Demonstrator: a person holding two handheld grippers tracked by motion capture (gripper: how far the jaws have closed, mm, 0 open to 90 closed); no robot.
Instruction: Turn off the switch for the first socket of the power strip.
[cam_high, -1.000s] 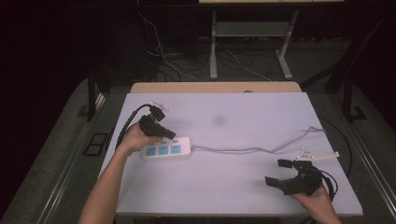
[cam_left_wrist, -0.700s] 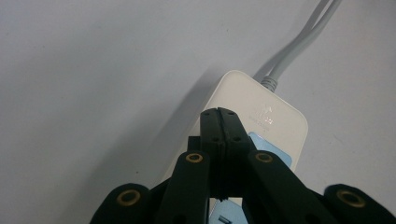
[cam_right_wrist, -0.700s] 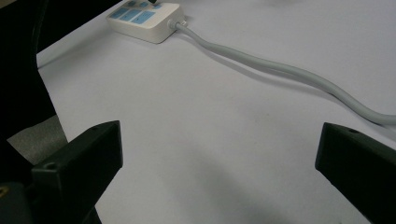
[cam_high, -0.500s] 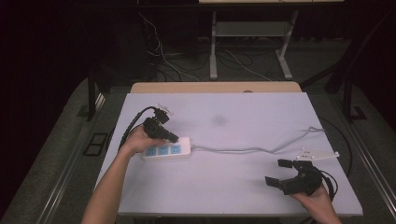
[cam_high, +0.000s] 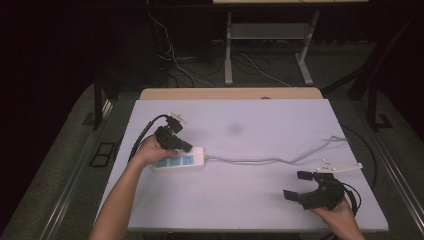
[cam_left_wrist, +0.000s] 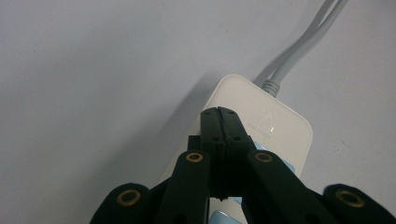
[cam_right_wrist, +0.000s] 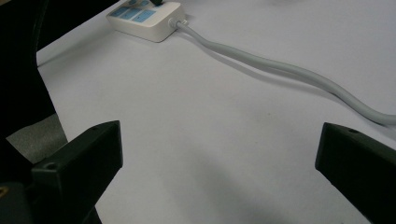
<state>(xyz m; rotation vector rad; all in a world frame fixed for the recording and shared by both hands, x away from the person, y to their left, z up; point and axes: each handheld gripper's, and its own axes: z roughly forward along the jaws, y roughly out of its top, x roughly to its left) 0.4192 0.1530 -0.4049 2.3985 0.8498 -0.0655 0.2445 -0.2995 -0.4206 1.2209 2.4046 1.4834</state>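
Power strip (cam_high: 178, 161) lies on table (cam_high: 250, 200) w/ left gripper (cam_left_wrist: 223, 113) over its top, jaws pressed together, empty. Right gripper (cam_high: 302, 185) well apart, jaws spread wide.

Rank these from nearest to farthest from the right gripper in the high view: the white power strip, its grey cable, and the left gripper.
Measured from the right gripper, near the table's front right corner:
1. Grey cable, running across the middle of the table.
2. White power strip, at the left.
3. Left gripper, over the strip; nearly level with it, too close to call.

a faint grey smudge (cam_high: 235, 129), perhaps a stain, marks the white table (cam_high: 280, 200).
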